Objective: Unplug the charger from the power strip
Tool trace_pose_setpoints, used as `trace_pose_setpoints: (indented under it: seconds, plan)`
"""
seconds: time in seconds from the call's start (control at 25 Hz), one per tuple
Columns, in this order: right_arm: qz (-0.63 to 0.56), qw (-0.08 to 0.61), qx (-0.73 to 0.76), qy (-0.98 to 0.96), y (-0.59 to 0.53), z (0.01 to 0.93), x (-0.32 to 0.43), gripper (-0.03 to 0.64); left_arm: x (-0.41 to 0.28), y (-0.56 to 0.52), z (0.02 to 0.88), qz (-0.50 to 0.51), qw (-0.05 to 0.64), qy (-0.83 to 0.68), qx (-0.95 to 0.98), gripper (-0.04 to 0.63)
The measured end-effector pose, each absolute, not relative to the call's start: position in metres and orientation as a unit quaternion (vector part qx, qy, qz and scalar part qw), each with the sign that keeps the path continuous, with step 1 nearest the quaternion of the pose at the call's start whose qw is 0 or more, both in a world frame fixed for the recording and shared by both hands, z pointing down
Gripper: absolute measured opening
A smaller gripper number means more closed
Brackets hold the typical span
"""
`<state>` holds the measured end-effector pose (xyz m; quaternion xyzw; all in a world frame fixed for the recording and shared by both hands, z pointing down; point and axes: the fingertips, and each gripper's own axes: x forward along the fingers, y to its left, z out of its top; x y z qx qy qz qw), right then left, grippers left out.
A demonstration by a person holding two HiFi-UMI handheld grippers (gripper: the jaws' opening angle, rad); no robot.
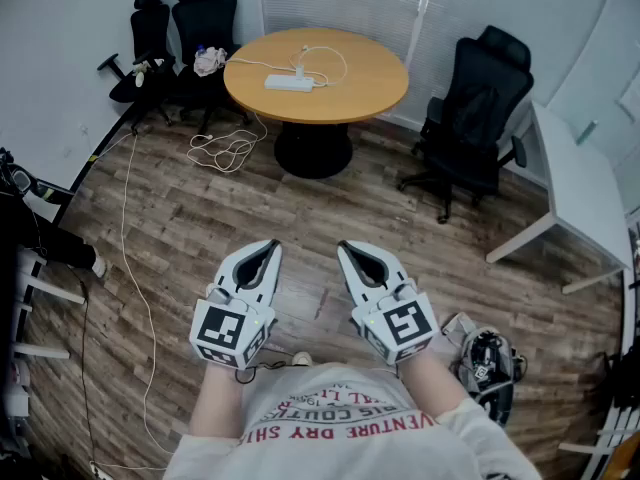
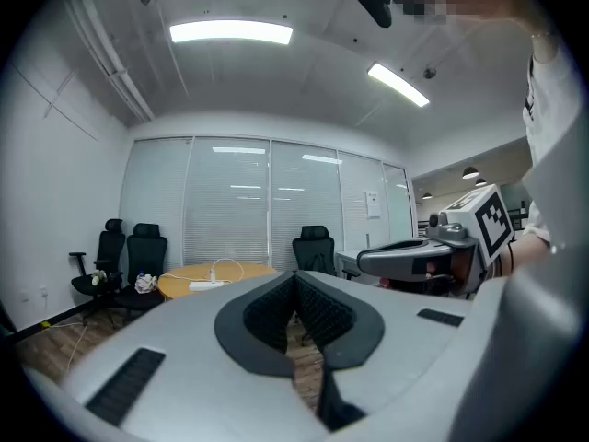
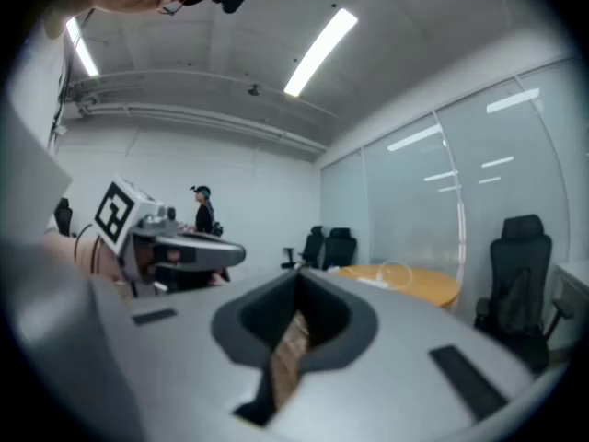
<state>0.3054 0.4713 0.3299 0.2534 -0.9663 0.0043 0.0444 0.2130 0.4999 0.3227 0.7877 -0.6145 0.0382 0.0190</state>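
A: Looking for the strip [image 1: 289, 83].
B: Over on the round desk [image 1: 372, 86], white, near the middle, far across the wood floor [image 1: 200, 218].
A: And the charger [image 1: 300, 69]?
B: Sitting on top of the strip, small and white, with a thin cable [image 1: 325, 58] looping over the desk top. Too small to tell how deep in the socket.
A: Checking the left hand-held gripper [image 1: 268, 249] now.
B: Closed, jaws pressed together at the tips, nothing between. Held low and level in front of the body, aimed toward the desk.
A: Same for the right hand-held gripper [image 1: 346, 248]?
B: Closed tight as well, tips meeting, empty. Just beside the left one, not touching — both well apart from the strip.
A: Anything else round the desk?
B: Two black chairs [image 1: 190, 23] by the left wall, with a white bundle [image 1: 210, 60] on one seat. Another black chair [image 1: 480, 98] to the right of the desk. A tangle of white cord [image 1: 225, 151] on the floor by the desk's base. A white table [image 1: 580, 178] along the right side.
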Motion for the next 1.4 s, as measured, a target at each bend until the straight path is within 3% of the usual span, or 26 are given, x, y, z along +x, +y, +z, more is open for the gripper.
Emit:
trace_pose_setpoints:
  seconds: [0.48,0.92,1.4]
  plan:
    - [0.023,0.052,0.277,-0.959,0.454,0.337,0.284,0.028,0.188,0.493,0.323,0.033,0.016,-0.612,0.790,0.032]
    - [0.036,0.076,0.267,-0.960,0.439,0.360,0.216,0.028,0.108,0.502,0.352,0.022,0.057,-0.644,0.762,0.032]
    - [0.028,0.089,0.200,-0.975,0.300,0.395,0.142,0.029,0.051,0.388,0.371,0.015,0.067,-0.686,0.725,0.032]
